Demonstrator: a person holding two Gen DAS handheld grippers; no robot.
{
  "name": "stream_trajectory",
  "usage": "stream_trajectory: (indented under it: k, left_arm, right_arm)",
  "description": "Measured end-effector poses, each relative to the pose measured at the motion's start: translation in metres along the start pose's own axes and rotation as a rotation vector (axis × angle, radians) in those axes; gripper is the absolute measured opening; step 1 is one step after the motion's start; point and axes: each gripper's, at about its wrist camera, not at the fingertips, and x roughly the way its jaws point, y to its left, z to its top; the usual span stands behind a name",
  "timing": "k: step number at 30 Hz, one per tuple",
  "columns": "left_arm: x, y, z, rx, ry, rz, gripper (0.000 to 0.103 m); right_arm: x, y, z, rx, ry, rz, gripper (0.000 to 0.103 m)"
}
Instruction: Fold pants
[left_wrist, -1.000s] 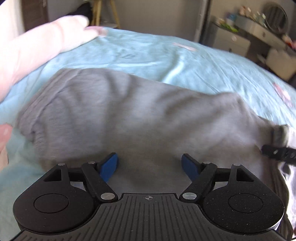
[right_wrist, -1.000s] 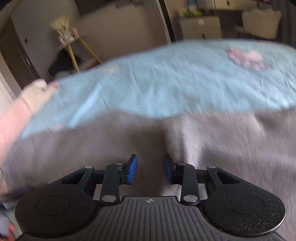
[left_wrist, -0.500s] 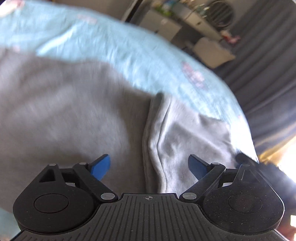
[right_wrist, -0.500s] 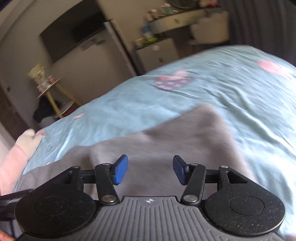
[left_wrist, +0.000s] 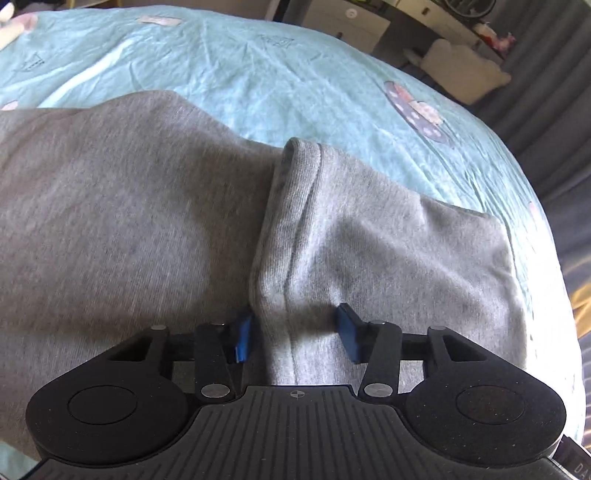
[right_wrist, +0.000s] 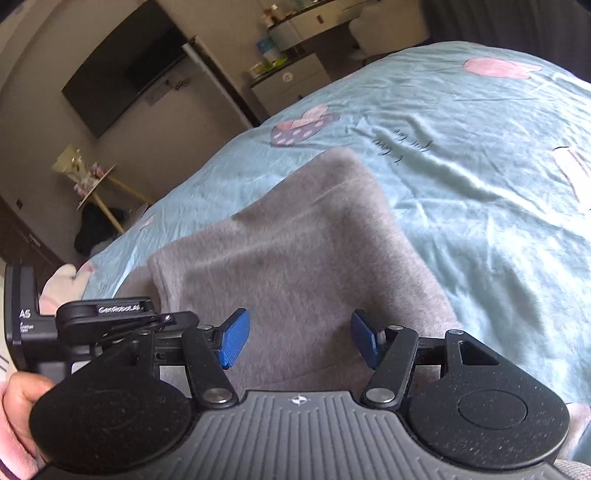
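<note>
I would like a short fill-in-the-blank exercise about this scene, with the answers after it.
1. The pants are ____ in colour.
2. They lie on a light ____ bed sheet.
3. The ribbed band of the pants lies between the fingers of the ____ gripper.
4. The pads on the right gripper are ____.

Answers: grey; blue; left; blue

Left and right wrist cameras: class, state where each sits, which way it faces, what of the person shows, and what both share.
Left wrist: on the left gripper, facing forward over the ribbed cuff of the grey pants; no body visible.
Right wrist: on the right gripper, facing across the pants toward a wall television; a hand shows lower left.
Shared: pants and blue bedspread.
</note>
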Motion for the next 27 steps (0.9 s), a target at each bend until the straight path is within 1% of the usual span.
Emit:
stream_trajectory:
  k: [1,2,3,5,8,12,15,17,19,20,21,22,23,25,27]
  left_arm:
    - [-0.001,0.001,0.001,-0.001,0.003,0.010,0.038]
    - [-0.002,0.001,0.003,0.001,0.007,0.024,0.034]
    - [-0.003,0.002,0.005,0.001,0.008,0.033,0.025]
    - [-0.006,0.002,0.008,0.000,0.011,0.023,0.023]
    - [-0.012,0.001,0.010,0.023,-0.001,0.013,0.019]
    - [-0.026,-0.001,0.014,0.046,-0.017,0.005,0.018]
    - [-0.037,-0.003,0.017,0.074,-0.044,-0.004,0.017]
    - [-0.045,-0.004,0.020,0.089,-0.073,0.001,0.015]
    - [-0.050,-0.003,0.023,0.093,-0.097,0.009,0.014]
    - [-0.050,-0.001,0.023,0.092,-0.102,0.022,0.014]
    - [-0.050,0.001,0.022,0.091,-0.115,0.063,0.013]
    - [-0.050,0.004,0.020,0.103,-0.119,0.090,0.016]
    - [-0.049,0.007,0.018,0.115,-0.107,0.088,0.021]
    - [-0.052,0.018,0.011,0.106,-0.089,0.072,0.051]
    - [-0.059,0.031,0.003,0.072,-0.104,0.057,0.058]
  right_arm:
    - [-0.001,0.000,0.000,0.001,-0.005,-0.001,0.061]
    - [-0.001,0.000,-0.001,0.006,-0.008,0.000,0.061]
    - [-0.002,-0.001,-0.001,0.011,-0.012,-0.002,0.061]
    - [-0.004,0.000,-0.002,0.013,-0.021,-0.006,0.061]
    - [-0.008,0.006,-0.003,-0.019,-0.036,-0.025,0.061]
    - [-0.010,0.017,-0.005,-0.067,-0.040,-0.057,0.061]
    - [-0.013,0.025,-0.007,-0.111,-0.058,-0.078,0.061]
    - [-0.016,0.029,-0.007,-0.137,-0.070,-0.084,0.061]
    - [-0.015,0.029,-0.007,-0.146,-0.065,-0.097,0.062]
    - [-0.013,0.029,-0.008,-0.143,-0.057,-0.104,0.063]
    - [-0.011,0.027,-0.008,-0.137,-0.046,-0.118,0.063]
    - [-0.009,0.025,-0.008,-0.127,-0.036,-0.128,0.064]
    - [-0.006,0.022,-0.008,-0.116,-0.024,-0.132,0.064]
    - [-0.003,0.020,-0.008,-0.098,-0.012,-0.136,0.064]
    - [-0.001,0.020,-0.009,-0.108,-0.009,-0.138,0.065]
